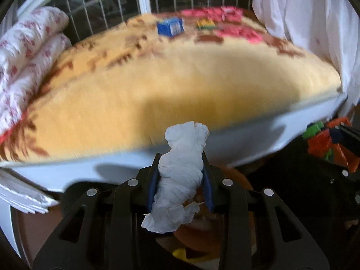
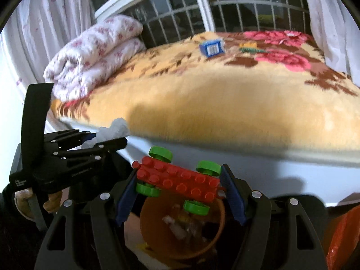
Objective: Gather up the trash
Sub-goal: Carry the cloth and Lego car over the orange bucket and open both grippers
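Observation:
My left gripper (image 1: 181, 159) is shut on a crumpled white tissue (image 1: 180, 177), held in front of the bed's edge above an orange bin (image 1: 202, 243). It also shows at the left of the right wrist view (image 2: 105, 139) with the tissue (image 2: 114, 128) in it. My right gripper (image 2: 180, 177) is shut on a red brick toy car with green wheels (image 2: 177, 177), held right above the orange bin (image 2: 180, 229), which holds some scraps. The toy car shows at the right edge of the left wrist view (image 1: 326, 139).
A bed with a yellow flowered blanket (image 2: 225, 103) fills the middle. On it far back lie a blue box (image 2: 211, 47) and a small colourful item (image 2: 249, 47). A folded quilt (image 2: 94, 51) lies at the left. A barred window (image 2: 225, 6) and white curtains (image 1: 310, 22) stand behind.

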